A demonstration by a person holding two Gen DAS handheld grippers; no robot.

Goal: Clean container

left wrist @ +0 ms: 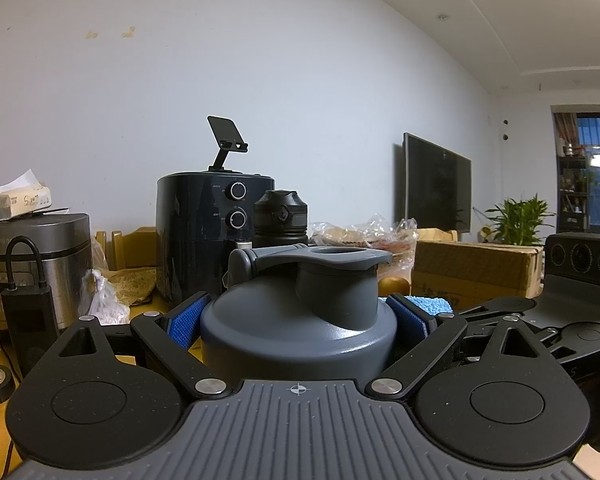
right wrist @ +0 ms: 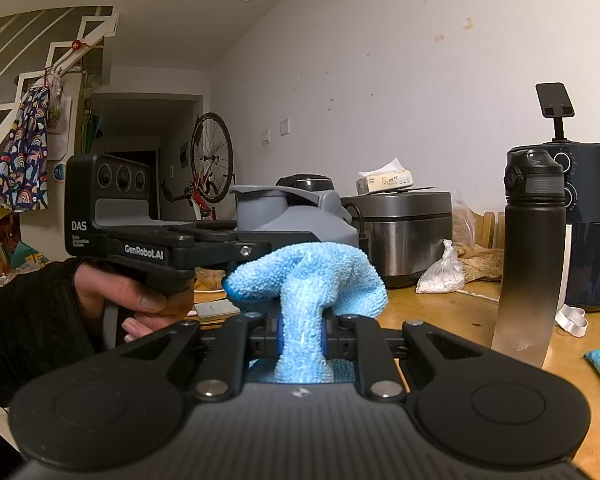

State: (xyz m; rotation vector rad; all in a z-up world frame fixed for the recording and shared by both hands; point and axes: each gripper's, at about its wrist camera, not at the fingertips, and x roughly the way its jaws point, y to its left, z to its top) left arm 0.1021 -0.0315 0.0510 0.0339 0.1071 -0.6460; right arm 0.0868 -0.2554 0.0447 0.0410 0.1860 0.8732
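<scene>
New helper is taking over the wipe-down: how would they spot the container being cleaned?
Find the big dark air fryer against the wall. In front of it, the left hand-held gripper clamps a grey jug. Unlike the tall black bottle behind, it is squat, matte grey, with a wide flip-spout lid.

Ahead of the left tool (left wrist: 298, 318), an air fryer (left wrist: 204, 236) and black bottle (left wrist: 281, 212) block the way; bare bench (right wrist: 452, 316) lies right of the right tool (right wrist: 300, 336).

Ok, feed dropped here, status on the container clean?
Left gripper clamped on grey container, upright. Right gripper shut on blue cloth, beside the container. Black bottle stands off right, clear.
</scene>
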